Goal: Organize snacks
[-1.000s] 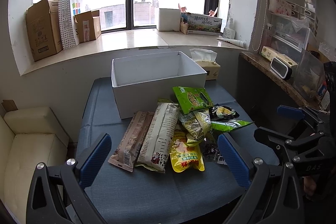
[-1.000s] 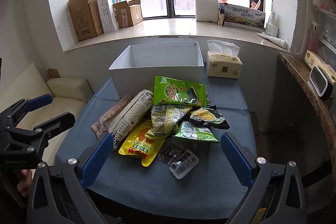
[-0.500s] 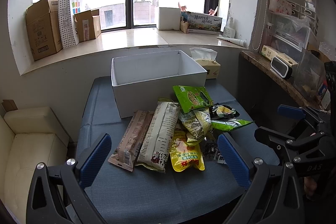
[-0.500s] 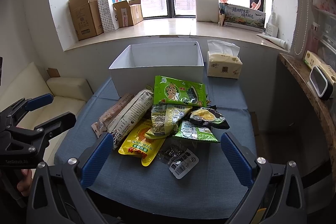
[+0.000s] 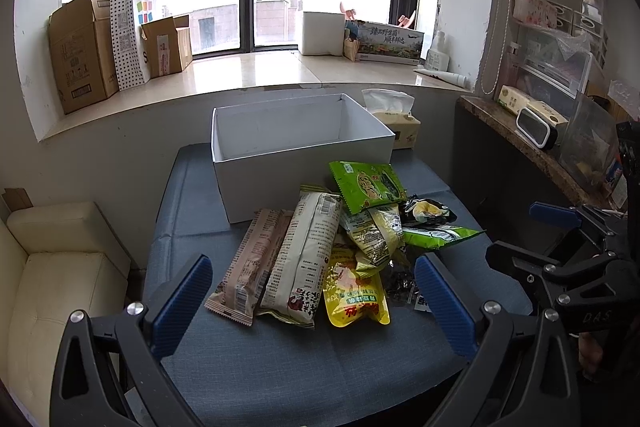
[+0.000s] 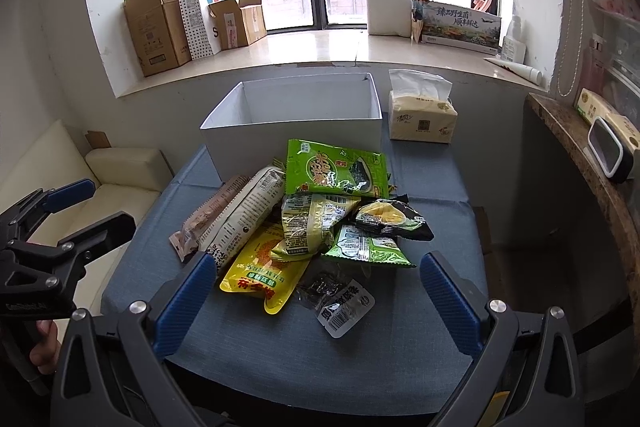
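Observation:
A pile of snack packets lies on the blue table (image 5: 256,367) in front of an empty white box (image 5: 296,143) (image 6: 296,123). In it are a pink-brown bar (image 5: 250,263), a long white packet (image 5: 304,255) (image 6: 244,215), a yellow pouch (image 5: 354,291) (image 6: 262,271), a large green packet (image 5: 366,185) (image 6: 336,169), a black-and-yellow packet (image 6: 390,219) and a clear packet (image 6: 340,299). My left gripper (image 5: 312,303) hangs open near the pile's front. My right gripper (image 6: 316,301) is open too, above the clear packet. Neither holds anything.
A tissue box (image 6: 422,111) stands right of the white box. A cream sofa (image 5: 52,267) is left of the table; a dark counter (image 6: 592,155) with a small clock runs along the right. Cardboard boxes (image 5: 80,55) sit on the windowsill.

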`<state>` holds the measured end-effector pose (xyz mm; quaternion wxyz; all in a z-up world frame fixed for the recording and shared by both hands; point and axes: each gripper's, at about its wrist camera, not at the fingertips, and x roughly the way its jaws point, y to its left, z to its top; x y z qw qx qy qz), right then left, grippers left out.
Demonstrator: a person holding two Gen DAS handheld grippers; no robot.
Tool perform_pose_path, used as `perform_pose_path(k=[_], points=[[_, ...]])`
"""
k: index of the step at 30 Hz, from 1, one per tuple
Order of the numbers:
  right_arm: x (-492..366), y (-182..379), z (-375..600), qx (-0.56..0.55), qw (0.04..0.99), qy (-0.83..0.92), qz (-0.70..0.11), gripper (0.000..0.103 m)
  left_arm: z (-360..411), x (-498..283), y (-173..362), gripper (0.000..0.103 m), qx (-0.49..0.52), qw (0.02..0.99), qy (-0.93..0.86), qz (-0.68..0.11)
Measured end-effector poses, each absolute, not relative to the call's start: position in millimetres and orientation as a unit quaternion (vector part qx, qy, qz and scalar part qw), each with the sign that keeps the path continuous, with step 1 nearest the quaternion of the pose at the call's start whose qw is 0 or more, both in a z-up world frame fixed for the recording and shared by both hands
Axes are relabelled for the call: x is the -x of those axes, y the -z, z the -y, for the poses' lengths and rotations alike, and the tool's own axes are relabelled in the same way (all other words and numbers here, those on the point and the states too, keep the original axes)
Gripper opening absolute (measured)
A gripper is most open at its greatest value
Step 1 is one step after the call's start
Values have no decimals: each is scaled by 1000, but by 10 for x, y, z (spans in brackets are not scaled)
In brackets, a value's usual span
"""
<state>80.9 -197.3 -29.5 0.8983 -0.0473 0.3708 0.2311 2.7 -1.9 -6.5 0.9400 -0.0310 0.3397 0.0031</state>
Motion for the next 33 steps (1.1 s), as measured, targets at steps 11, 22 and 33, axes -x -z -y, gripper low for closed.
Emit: perform_pose_path(k=[11, 22, 33], points=[[-801, 293, 1956, 49, 898, -232, -371, 103, 18, -33, 56, 103, 30, 941, -3, -338], [-1126, 579, 2036, 37, 895, -217, -389, 103, -37, -20, 93, 103, 33, 940, -8, -341], [-1725, 1235, 1949, 38, 875, -184, -447, 103, -58, -52, 187, 103, 36, 935, -12, -352]])
